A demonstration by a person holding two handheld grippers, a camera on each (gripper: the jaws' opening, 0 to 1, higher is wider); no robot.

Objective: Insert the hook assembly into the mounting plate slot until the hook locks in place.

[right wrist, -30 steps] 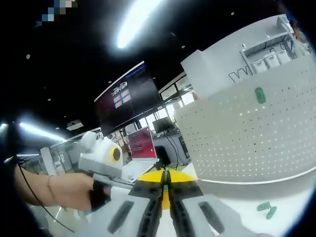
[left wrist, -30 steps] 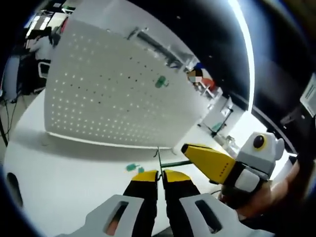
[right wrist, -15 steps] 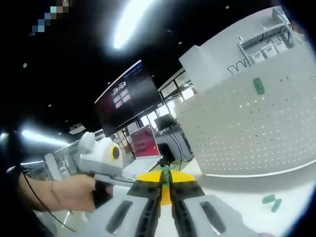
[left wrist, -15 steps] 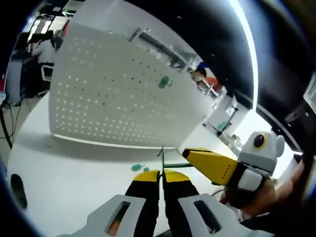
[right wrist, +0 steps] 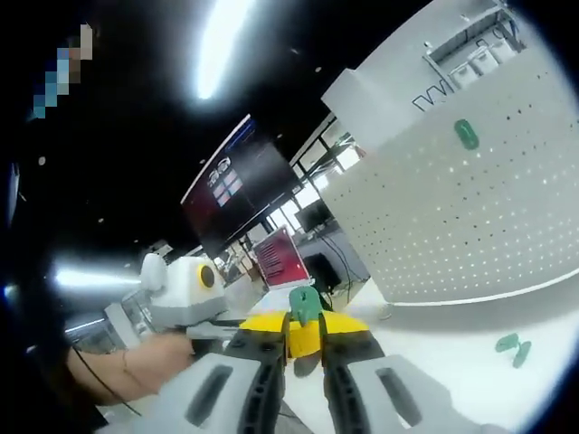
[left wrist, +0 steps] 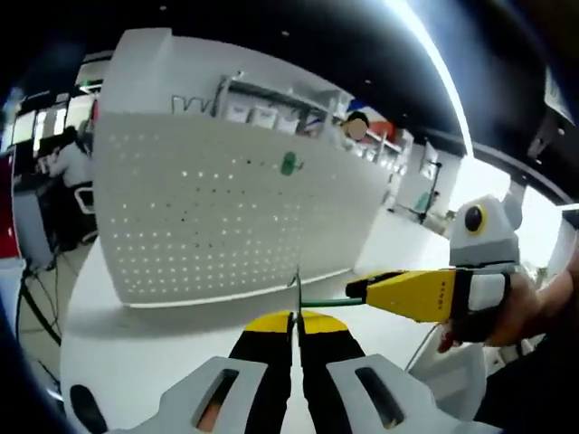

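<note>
The white perforated mounting plate [left wrist: 226, 217] stands upright on the table, with a green hook base [left wrist: 289, 164] fixed high on it. My left gripper [left wrist: 295, 316] is shut on the thin metal wire [left wrist: 296, 287] of the hook assembly. A thin green rod [left wrist: 321, 303] runs from there to the tips of my right gripper [left wrist: 355, 291], which comes in from the right. In the right gripper view, my right gripper [right wrist: 305, 323] is shut on the assembly's green plastic piece [right wrist: 305, 305]. The plate [right wrist: 470, 217] stands off to the right, well apart from both grippers.
Two loose green pieces [right wrist: 513, 348] lie on the white table [right wrist: 434, 334] in front of the plate. A person's hand [left wrist: 511, 312] holds the right gripper. A dark screen [right wrist: 235, 185] and a red monitor [right wrist: 280, 262] stand behind. Shelving [left wrist: 262, 104] rises beyond the plate.
Both cameras have tilted and shifted, so the plate sits differently in each view. The green piece now sticks up more between the right jaws. Both grips are unchanged.
</note>
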